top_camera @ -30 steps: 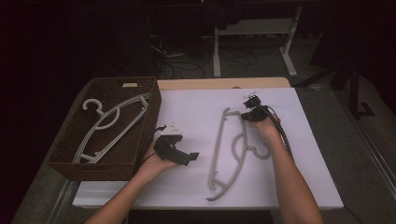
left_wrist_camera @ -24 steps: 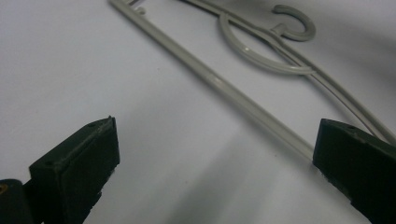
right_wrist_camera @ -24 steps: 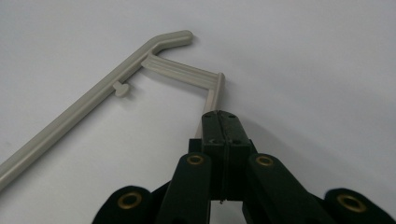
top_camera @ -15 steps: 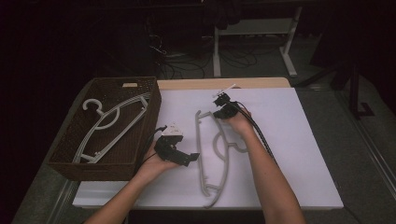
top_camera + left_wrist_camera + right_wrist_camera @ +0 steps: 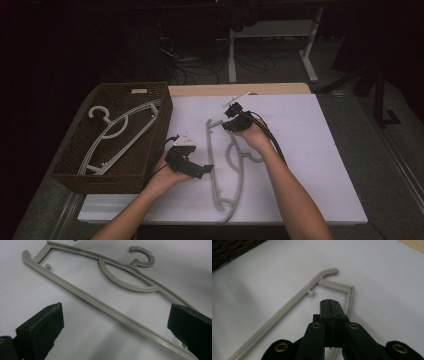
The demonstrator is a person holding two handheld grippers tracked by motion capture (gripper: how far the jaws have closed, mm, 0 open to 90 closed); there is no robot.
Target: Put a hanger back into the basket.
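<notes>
Right hand-held gripper (image 5: 329, 307) clenched on grey hanger (image 5: 235, 165); left hand-held gripper (image 5: 206, 169) spread wide, empty.

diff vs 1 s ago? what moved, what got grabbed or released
The right gripper, jaws shut on the grey hanger's shoulder bar, has dragged it leftward across the white board, toward the basket. No new grab, nothing released. The left gripper kept its place, open, jaws either side of the hanger's straight bar. The basket and the hangers inside are unchanged.
</notes>
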